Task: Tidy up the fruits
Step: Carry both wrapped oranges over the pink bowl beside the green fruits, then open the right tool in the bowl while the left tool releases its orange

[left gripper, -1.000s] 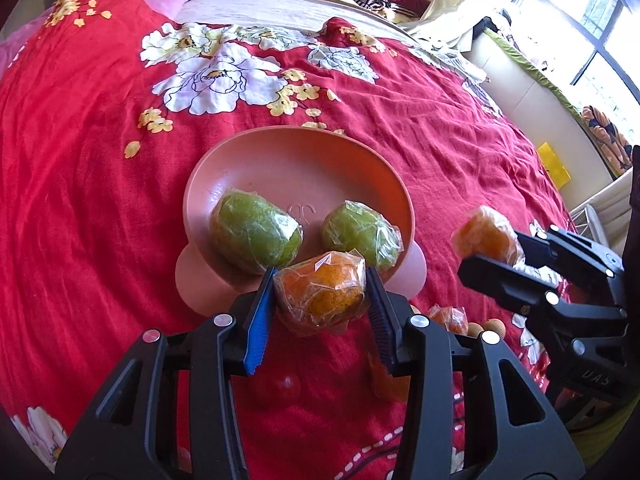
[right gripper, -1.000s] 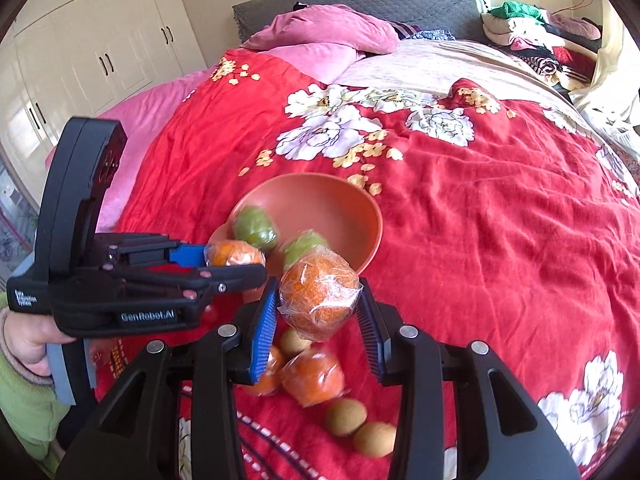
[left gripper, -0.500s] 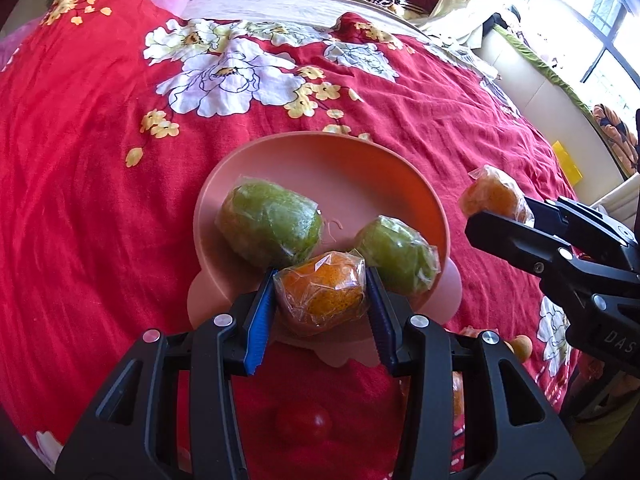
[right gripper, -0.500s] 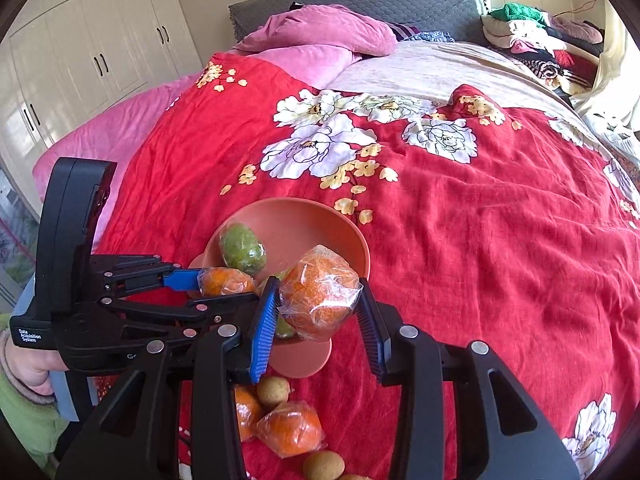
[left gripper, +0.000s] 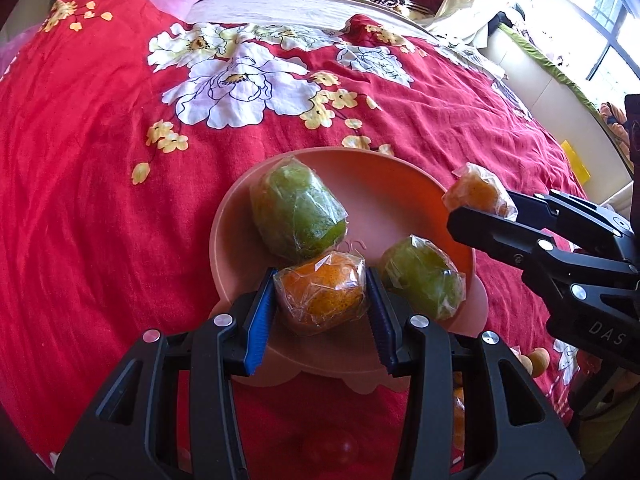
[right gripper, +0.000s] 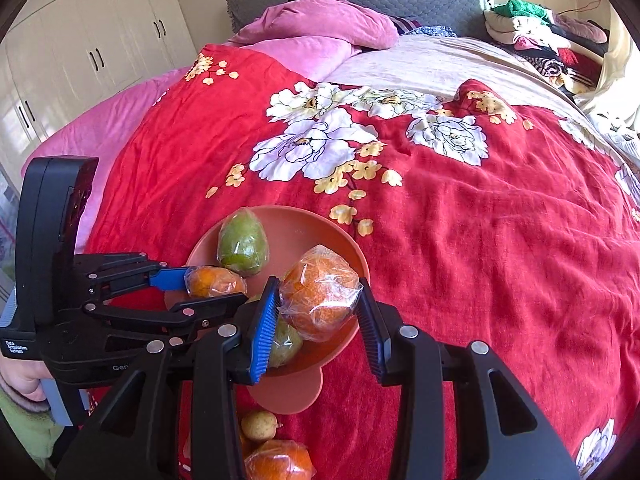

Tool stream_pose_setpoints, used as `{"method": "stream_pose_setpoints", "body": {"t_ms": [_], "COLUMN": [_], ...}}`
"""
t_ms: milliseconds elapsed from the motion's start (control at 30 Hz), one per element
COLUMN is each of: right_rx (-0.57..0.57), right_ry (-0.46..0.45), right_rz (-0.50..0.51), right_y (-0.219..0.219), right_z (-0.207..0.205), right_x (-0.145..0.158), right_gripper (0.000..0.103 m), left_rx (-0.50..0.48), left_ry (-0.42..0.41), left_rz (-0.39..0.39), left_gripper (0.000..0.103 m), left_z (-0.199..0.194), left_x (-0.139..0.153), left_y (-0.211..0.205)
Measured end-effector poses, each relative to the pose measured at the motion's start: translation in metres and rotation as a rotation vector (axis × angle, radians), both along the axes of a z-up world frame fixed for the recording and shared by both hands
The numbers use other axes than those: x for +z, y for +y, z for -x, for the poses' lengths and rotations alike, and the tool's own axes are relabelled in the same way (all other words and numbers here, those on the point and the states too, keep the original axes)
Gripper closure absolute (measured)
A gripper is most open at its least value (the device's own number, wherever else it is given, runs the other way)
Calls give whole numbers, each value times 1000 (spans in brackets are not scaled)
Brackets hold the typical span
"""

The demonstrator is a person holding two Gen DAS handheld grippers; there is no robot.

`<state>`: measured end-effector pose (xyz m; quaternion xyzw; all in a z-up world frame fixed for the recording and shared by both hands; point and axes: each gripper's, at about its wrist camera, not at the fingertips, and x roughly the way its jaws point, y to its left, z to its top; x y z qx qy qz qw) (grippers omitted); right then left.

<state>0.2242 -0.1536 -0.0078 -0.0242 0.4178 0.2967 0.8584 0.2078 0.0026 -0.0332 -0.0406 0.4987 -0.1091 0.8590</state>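
Observation:
A salmon-pink bowl sits on the red floral bedspread and holds two plastic-wrapped green fruits. My left gripper is shut on a wrapped orange, held over the bowl's near edge. My right gripper is shut on another wrapped orange, held over the bowl's right side. The right gripper also shows in the left wrist view, and the left gripper in the right wrist view.
Loose fruit lies on the bedspread near the bowl: a wrapped orange and a small brown fruit. Pink pillows and folded clothes lie at the bed's far end. A white wardrobe stands to the left.
Both grippers have moved forward with their oranges, from beside the bowl to over it. The bowl and green fruits have not moved.

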Motion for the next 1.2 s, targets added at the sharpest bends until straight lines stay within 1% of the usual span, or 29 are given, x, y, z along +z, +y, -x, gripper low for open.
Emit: {"method": "stream_pose_setpoints", "body": {"t_ms": [200,600,1200], "right_rx": [17,45,42], "right_ry": [7,20,78], "right_rz": [7,46,26], "right_y": [9,26,27], "right_z": [-8,-23,-30], "right_x": [-2,-9,-21], "right_gripper": [66,66,66], "left_rx": [-5,-4,-7], "left_ry": [-3,-5,-8], "left_rz": [-3,4,0], "left_gripper": [68,68,68], "left_z": [-6,-4,-2], "left_x": [-1,-2,-2], "left_y": [1,2,1]}}
